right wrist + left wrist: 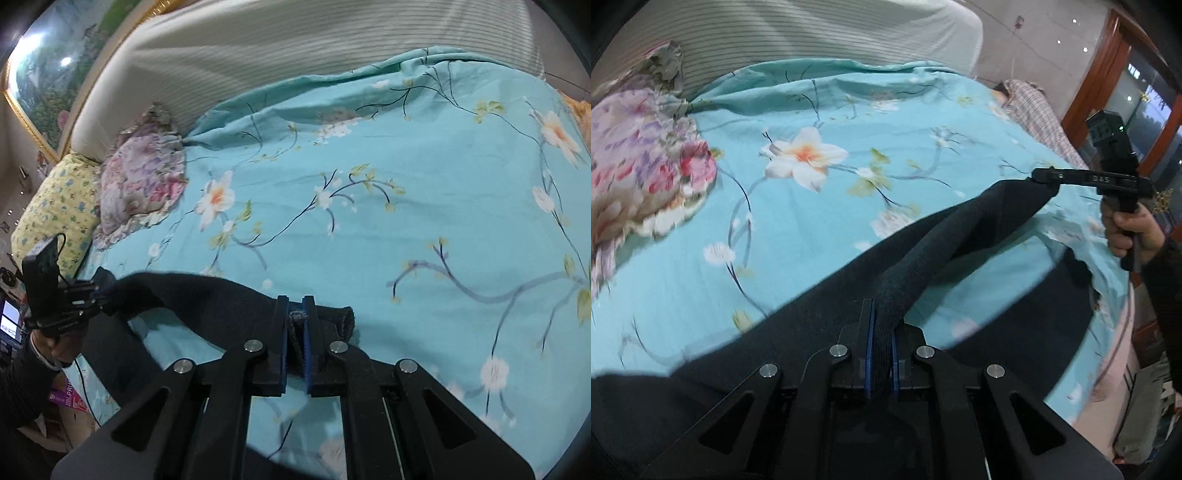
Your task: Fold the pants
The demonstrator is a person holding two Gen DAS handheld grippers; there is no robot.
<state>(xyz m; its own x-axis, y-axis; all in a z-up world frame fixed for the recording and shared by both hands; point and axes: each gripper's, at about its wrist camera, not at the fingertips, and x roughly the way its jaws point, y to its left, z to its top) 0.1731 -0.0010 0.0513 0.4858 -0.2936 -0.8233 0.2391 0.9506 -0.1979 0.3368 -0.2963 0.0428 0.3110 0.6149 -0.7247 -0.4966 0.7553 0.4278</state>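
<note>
Dark charcoal pants (820, 306) are held up over a turquoise floral bed cover (849, 155). My left gripper (882, 332) is shut on a bunched edge of the pants. The fabric stretches from it to my right gripper (1039, 178), which is shut on the other end. In the right wrist view my right gripper (295, 325) clamps a thick hem of the pants (207, 299), and the cloth spans left to my left gripper (105, 290). The lower part of the pants hangs down toward the bed's near edge.
A floral pillow (639, 162) lies at the left, with a yellow pillow (55, 214) beside it. A striped padded headboard (295, 40) runs along the back. A person in a plaid shirt (1034, 107) lies at the far right. A wooden door frame (1100, 66) stands beyond.
</note>
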